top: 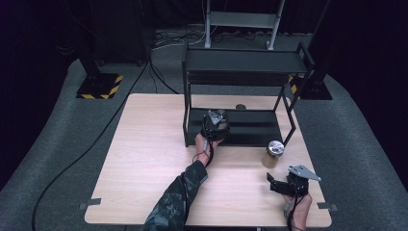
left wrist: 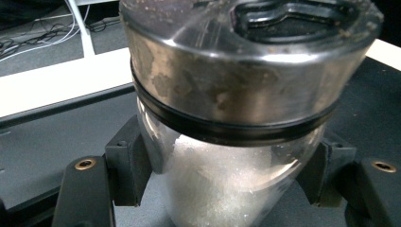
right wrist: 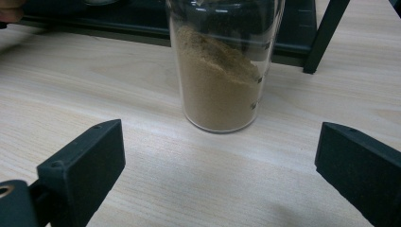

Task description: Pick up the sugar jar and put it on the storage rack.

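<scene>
Table [top: 144, 159] of pale wood carries a black two-tier rack [top: 243, 62] at its far edge. Left gripper [top: 215, 124] sits at the rack's lower shelf [top: 255, 126], fingers [left wrist: 124, 171] clenched on a glass jar of white crystals [left wrist: 227, 189] with a steel lid [left wrist: 246, 75]; the jar hangs just over the shelf, whether it touches I cannot tell. Right gripper [top: 273, 181] rests near the table's front, fingers [right wrist: 82, 163] released and spread wide, facing a jar of brown powder [right wrist: 220, 80] standing on the table just before the rack. Judgement: first jar nearly shelved; brown jar not yet picked up.
</scene>
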